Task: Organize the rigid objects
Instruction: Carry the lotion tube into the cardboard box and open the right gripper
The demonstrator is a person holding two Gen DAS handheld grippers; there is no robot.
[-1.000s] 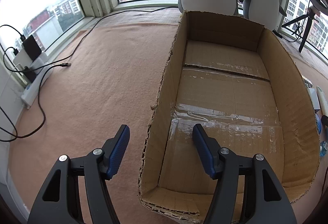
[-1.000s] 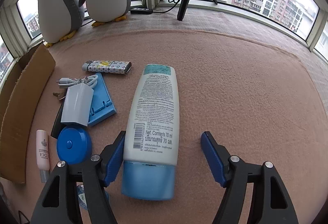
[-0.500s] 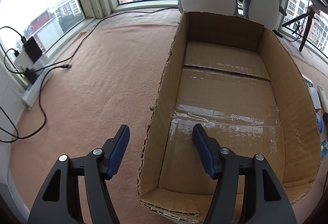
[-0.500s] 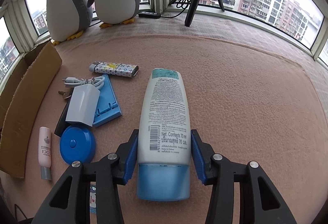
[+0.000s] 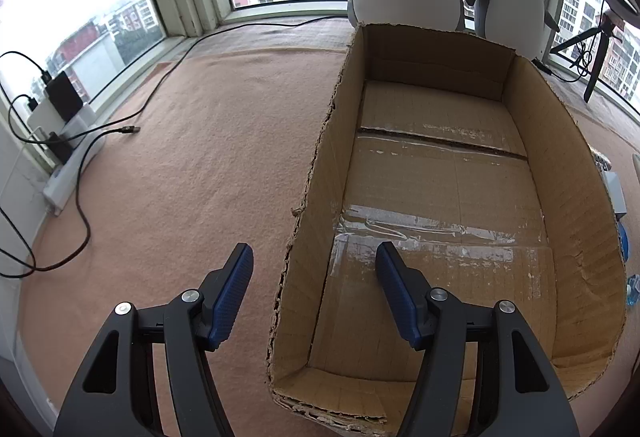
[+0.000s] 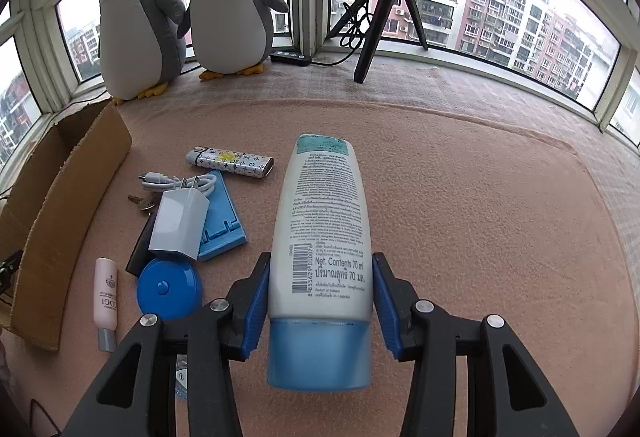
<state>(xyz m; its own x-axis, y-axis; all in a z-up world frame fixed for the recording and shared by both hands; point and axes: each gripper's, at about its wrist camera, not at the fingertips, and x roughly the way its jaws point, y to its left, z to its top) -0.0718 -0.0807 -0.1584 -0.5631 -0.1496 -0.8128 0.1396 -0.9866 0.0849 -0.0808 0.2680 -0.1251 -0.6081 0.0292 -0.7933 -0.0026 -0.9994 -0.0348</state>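
A white lotion tube with a blue cap point(image 6: 322, 237) is clamped near its cap end by my right gripper point(image 6: 320, 293), and it now sits raised off the pink carpet. Left of it lie a patterned lighter point(image 6: 230, 161), a white charger with cable point(image 6: 178, 221), a blue stand point(image 6: 222, 221), a blue round case point(image 6: 169, 289) and a small pink tube point(image 6: 105, 297). The open cardboard box point(image 5: 568, 173) is bare inside. My left gripper point(image 5: 314, 277) hangs open, straddling the box's near left wall.
Two plush penguins point(image 6: 224, 13) stand by the window behind the box. A black tripod point(image 6: 386, 9) stands on the sill at the back. Black cables point(image 5: 80, 197) and a power strip point(image 5: 76, 165) lie along the left wall. Keys point(image 6: 140, 201) peek out beside the charger.
My right gripper has gone from open around the lotion tube to shut on it, then lifted it with the view tilting up. The left gripper has held still.
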